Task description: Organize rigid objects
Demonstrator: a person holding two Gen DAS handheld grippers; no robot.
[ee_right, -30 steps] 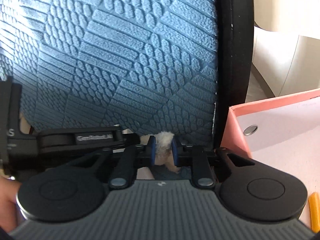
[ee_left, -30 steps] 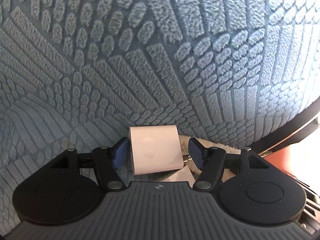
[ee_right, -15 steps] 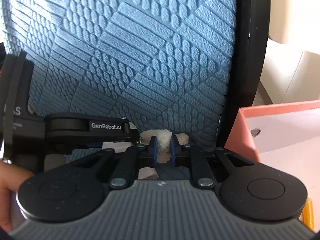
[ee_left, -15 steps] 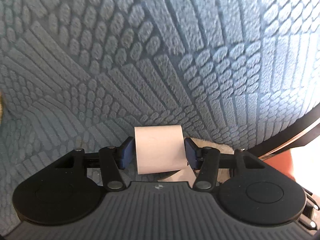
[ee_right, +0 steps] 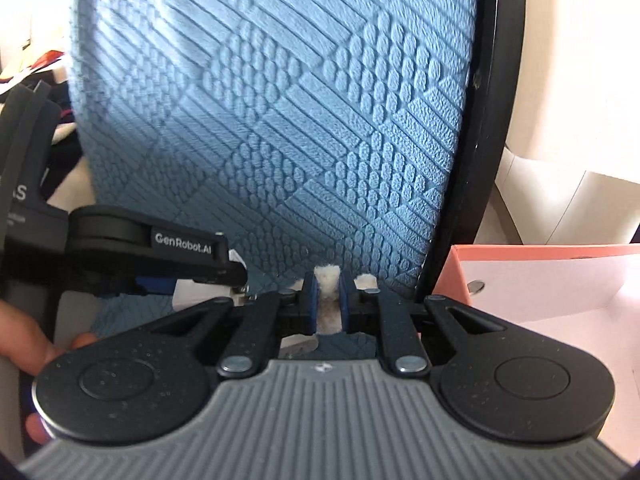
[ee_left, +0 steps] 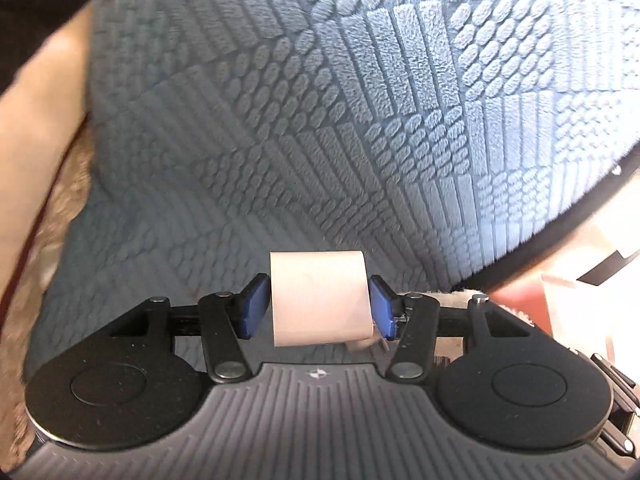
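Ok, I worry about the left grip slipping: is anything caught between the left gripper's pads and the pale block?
Nothing visible. The left gripper, whose jaws have just been closing, has both blue pads straight against the sides of the pale block, in front of the blue cushion.

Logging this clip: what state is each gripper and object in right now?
left hand-held gripper: shut on the white block
white block: held clear of the blue cushion
right hand-held gripper: shut on the white fluffy piece
pink box: open
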